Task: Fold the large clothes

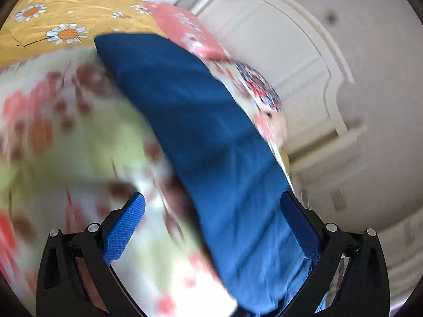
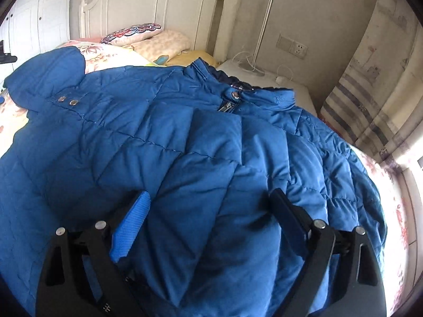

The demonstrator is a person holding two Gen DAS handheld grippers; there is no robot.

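Right gripper (image 2: 208,208), jaws wide apart and nothing pinched. The folded-over sleeve (image 2: 211,153) of the blue puffer jacket (image 2: 105,137) lies right under and between the open fingers, pads not pressing it. The sleeve's long axis runs away from the jaws up toward the collar (image 2: 238,95). The jacket is spread front-up on the bed, its body running from the near hem to the collar at the headboard (image 2: 164,2) end.

Left gripper (image 1: 211,219), jaws also apart. A blue strip of the jacket (image 1: 201,132) passes by the right-hand pad (image 1: 301,227), which it may be touching; the other pad (image 1: 124,227) stands clear over the floral sheet (image 1: 66,132). So not clamped. The strip's long axis goes diagonally from the jaws up and away. View is heavily motion-blurred.

Judgement: the right hand is nearer the jacket's bulk; the next fold likely turns on which side or hem gets grabbed, and neither is held now.

Right view alone shows the whole coat, its snaps (image 2: 67,100), zipper, pillows (image 2: 148,37) and nightstand (image 2: 264,79). Left view alone shows the yellow daisy cover (image 1: 53,21) and bare sheet beside the jacket; it can't show the jacket's layout.
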